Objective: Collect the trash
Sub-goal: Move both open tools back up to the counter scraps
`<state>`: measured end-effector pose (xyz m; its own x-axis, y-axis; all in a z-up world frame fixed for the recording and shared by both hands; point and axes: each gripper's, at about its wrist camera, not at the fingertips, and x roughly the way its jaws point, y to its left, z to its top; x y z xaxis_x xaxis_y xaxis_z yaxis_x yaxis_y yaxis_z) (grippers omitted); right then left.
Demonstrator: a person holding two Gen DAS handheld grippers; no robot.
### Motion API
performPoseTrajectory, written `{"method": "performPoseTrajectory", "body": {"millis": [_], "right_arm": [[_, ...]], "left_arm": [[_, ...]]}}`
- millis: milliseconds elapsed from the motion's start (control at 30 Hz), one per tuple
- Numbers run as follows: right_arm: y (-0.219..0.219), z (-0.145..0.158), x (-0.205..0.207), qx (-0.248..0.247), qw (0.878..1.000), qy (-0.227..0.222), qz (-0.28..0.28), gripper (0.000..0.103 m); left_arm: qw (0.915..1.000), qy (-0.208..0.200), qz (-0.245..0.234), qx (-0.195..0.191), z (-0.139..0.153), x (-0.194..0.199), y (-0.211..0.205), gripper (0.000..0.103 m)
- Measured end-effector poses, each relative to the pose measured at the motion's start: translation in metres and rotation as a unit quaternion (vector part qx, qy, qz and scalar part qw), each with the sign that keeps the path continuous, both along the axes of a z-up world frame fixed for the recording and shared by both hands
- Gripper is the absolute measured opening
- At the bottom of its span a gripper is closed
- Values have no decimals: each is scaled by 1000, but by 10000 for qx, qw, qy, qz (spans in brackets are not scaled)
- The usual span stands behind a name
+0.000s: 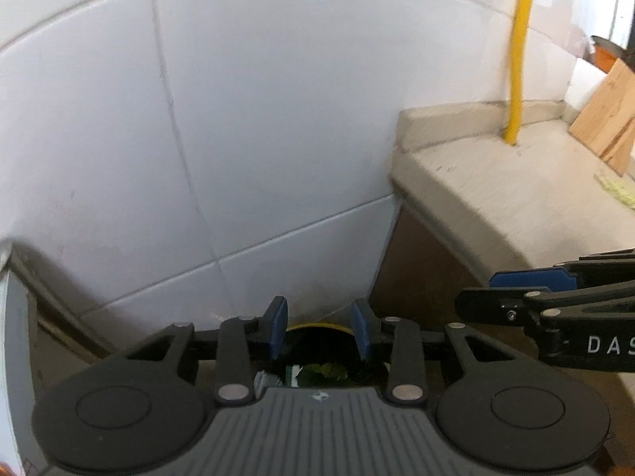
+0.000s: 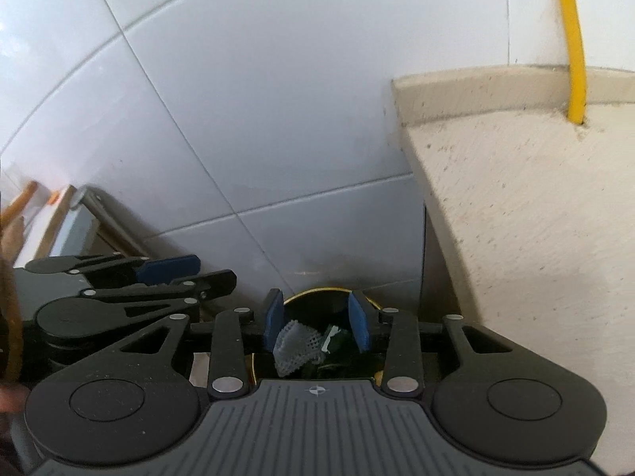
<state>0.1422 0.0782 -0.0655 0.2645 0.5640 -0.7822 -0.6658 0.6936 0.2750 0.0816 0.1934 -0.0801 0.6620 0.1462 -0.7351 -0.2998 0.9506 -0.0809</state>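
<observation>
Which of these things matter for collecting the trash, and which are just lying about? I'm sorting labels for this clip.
Part of the job:
- trash bin, yellow-rimmed, below both grippers
- grey mesh scrap over the bin
- green scraps in the bin
- right gripper, left gripper

Lying about:
- wooden board on the counter
- yellow pipe
- tiled wall

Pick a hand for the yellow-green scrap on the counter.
Right, probably: the right gripper sits on the counter side, nearer the scrap; the left gripper would cross it. The grey mesh by its pad must drop into the bin first.
</observation>
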Motion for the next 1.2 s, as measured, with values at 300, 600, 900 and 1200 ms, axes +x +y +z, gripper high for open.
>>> {"method": "performPoseTrajectory", "body": {"millis": [300, 600, 900, 1200], "right_arm": [[-36, 40, 3, 328, 9986, -343, -223, 47], [-115, 82, 11, 469, 9904, -908, -935, 52], [-210, 93, 19, 239, 9739, -1182, -1922, 56], [-281, 85, 31, -14, 9566, -1189, -2660, 60]], "left_arm": [[9980, -364, -515, 108, 40, 24, -33, 30], [9861, -668, -1483, 336, 71, 62, -98, 35], [9692, -687, -2321, 457, 82, 100, -170, 36], [9531, -621, -2910, 560, 84, 135, -226, 38]]}}
